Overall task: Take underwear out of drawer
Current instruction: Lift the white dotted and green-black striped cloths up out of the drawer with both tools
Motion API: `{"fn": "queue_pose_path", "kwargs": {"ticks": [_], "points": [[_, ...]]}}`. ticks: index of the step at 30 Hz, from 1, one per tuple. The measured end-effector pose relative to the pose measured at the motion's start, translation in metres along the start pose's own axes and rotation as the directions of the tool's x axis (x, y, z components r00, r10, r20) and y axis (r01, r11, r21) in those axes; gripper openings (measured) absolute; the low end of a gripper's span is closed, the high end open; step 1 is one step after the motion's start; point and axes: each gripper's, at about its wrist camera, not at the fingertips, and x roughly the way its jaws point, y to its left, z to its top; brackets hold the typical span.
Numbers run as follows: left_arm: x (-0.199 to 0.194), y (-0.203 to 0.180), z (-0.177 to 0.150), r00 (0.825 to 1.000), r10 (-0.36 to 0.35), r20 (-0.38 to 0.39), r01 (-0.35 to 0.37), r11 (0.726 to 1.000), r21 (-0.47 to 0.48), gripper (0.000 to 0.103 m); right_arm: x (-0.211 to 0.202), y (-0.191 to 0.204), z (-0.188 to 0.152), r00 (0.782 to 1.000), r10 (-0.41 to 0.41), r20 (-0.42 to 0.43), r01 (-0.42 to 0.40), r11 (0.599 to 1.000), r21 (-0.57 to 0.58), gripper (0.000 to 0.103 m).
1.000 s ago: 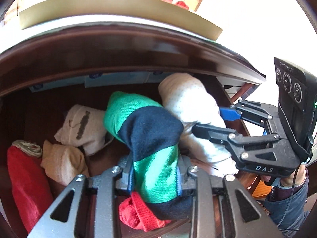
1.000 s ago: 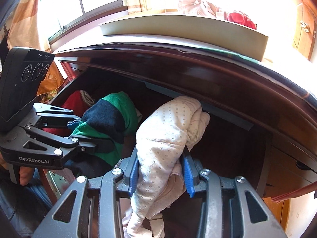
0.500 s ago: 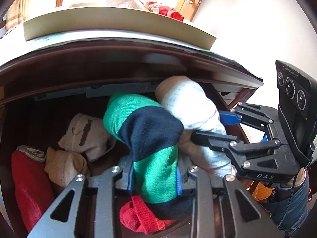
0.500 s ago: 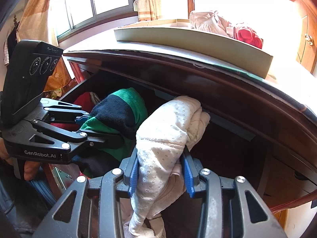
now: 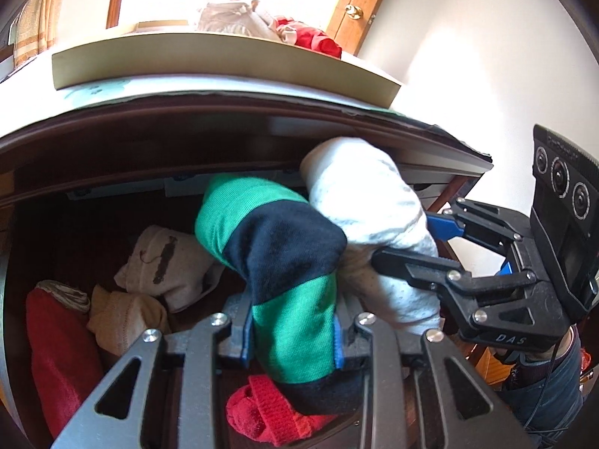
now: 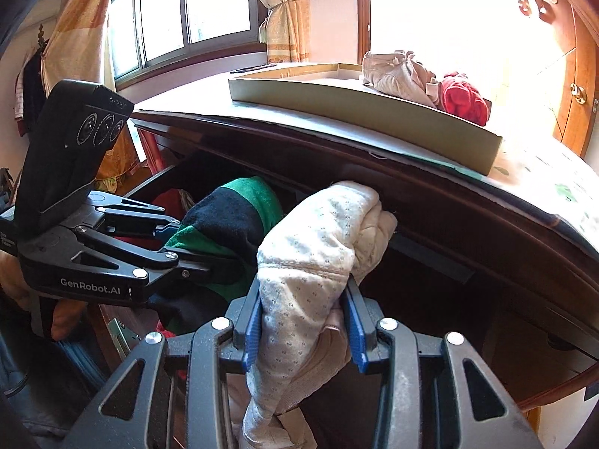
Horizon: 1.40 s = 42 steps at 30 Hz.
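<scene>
The left gripper (image 5: 292, 340) pinches a green-and-navy striped garment (image 5: 284, 262) between its blue pads; just to its right the right gripper (image 6: 303, 321) clamps a white dotted garment (image 6: 314, 247) (both held above the open drawer (image 5: 75, 224)); below and left lie a red piece (image 5: 56, 355) and beige bundles (image 5: 127, 321).

Right gripper (image 6: 303, 321) clamps dotted white underwear (image 6: 310, 247); left gripper (image 6: 209, 258) apparently grips green-navy underwear (image 6: 228, 220).

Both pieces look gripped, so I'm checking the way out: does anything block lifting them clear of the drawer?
The dresser top's edge overhangs just behind the white garment; nothing else visibly blocks it or the green-navy garment.
</scene>
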Motion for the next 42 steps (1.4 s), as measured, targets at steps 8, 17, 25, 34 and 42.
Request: {"fn": "queue_pose_path", "kwargs": {"ticks": [8, 17, 25, 34, 42], "points": [[-0.007, -0.003, -0.001, 0.999, 0.018, 0.032, -0.019, 1.0, 0.016, 0.028, -0.021, 0.002, -0.01, 0.996, -0.017, 0.084, 0.017, 1.0, -0.008, 0.041], [-0.011, -0.007, -0.003, 0.998, 0.033, 0.059, -0.035, 0.999, 0.031, 0.028, -0.03, 0.002, -0.013, 0.991, -0.009, 0.134, 0.01, 1.0, -0.008, 0.041], [-0.017, -0.01, -0.008, 0.994, 0.049, 0.093, -0.054, 0.998, 0.045, 0.028, -0.034, 0.002, -0.014, 0.984, -0.006, 0.176, 0.006, 1.0, -0.003, 0.041], [-0.027, -0.013, -0.016, 0.988, 0.06, 0.139, -0.07, 0.995, 0.068, 0.028, -0.041, 0.002, -0.018, 0.974, 0.0, 0.228, 0.003, 1.0, -0.012, 0.041], [-0.032, -0.019, -0.018, 0.983, 0.077, 0.167, -0.094, 0.991, 0.094, 0.028, -0.045, 0.001, -0.019, 0.964, 0.007, 0.265, -0.004, 1.0, -0.014, 0.041]]}}
